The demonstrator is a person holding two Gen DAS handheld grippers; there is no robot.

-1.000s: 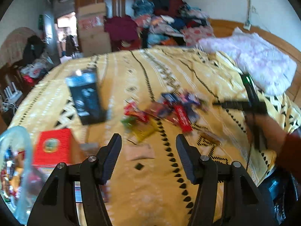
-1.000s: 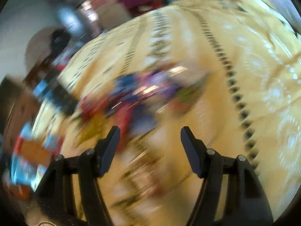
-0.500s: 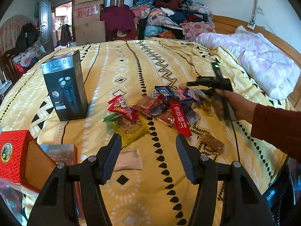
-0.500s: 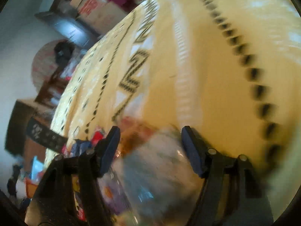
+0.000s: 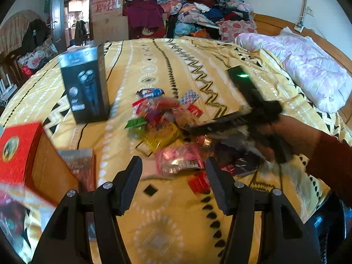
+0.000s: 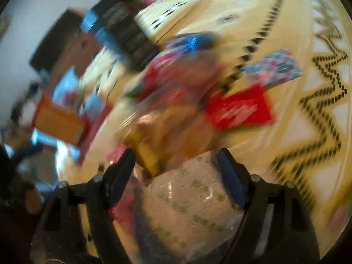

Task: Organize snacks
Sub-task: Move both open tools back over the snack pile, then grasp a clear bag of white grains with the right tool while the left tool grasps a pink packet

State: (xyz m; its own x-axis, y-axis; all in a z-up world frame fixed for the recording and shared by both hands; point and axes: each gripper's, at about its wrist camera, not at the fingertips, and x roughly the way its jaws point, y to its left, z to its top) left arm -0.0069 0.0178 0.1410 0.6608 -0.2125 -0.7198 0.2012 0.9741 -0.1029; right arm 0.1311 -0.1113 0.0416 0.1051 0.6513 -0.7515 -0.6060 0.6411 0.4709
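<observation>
Snacks point(image 5: 164, 121) lie heaped mid-bed point(image 5: 154, 66), smeared by blur in the right wrist view. The left tongs point(image 5: 173, 180) hover half open and empty above a pink packet point(image 5: 179, 159). The right tongs point(image 6: 176, 171) gape wide over a pale packet point(image 6: 189, 198) lying between them; any contact is unclear.

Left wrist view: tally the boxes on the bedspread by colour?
Black box, standing upright: 1
Red box, near the left edge: 1
Total: 2
The loose snack packets are too blurred to count.
</observation>
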